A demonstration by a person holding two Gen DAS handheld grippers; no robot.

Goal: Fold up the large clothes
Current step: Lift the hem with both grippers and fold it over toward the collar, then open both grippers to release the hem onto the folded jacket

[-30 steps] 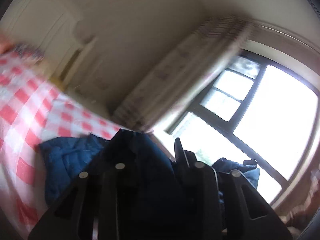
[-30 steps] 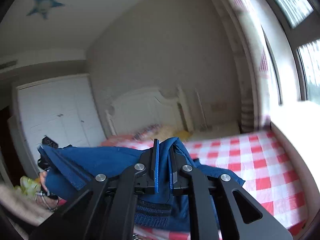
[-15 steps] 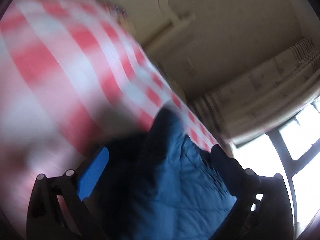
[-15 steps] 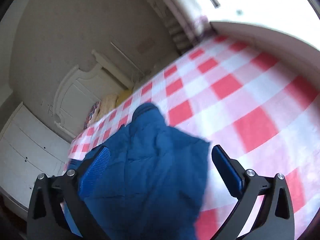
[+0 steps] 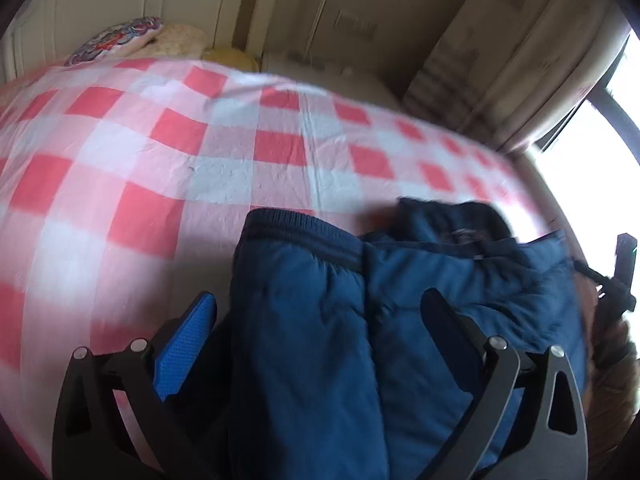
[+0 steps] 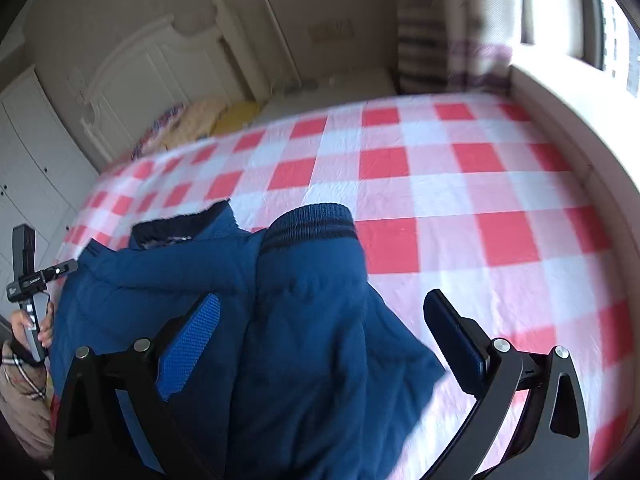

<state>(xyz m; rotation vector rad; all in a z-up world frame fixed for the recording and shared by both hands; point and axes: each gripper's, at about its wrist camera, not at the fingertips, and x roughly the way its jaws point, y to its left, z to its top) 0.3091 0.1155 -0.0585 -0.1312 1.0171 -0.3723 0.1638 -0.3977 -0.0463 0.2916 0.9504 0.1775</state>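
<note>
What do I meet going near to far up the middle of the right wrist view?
Blue jacket between the open right tongs → its ribbed cuff → red-checked bedspread → cream wall.

My left hand-held gripper has matt black plastic arms with bright metal screw heads; its left pad is blue with a fine woven texture. My right hand-held gripper has the same finish. The jacket between the fingers is blue padded cloth, soft and matt, with a ribbed knit cuff at its far end. The bed sheet is thin red-and-white check cloth, lightly creased. The headboard, far left, looks painted white, smooth.
</note>
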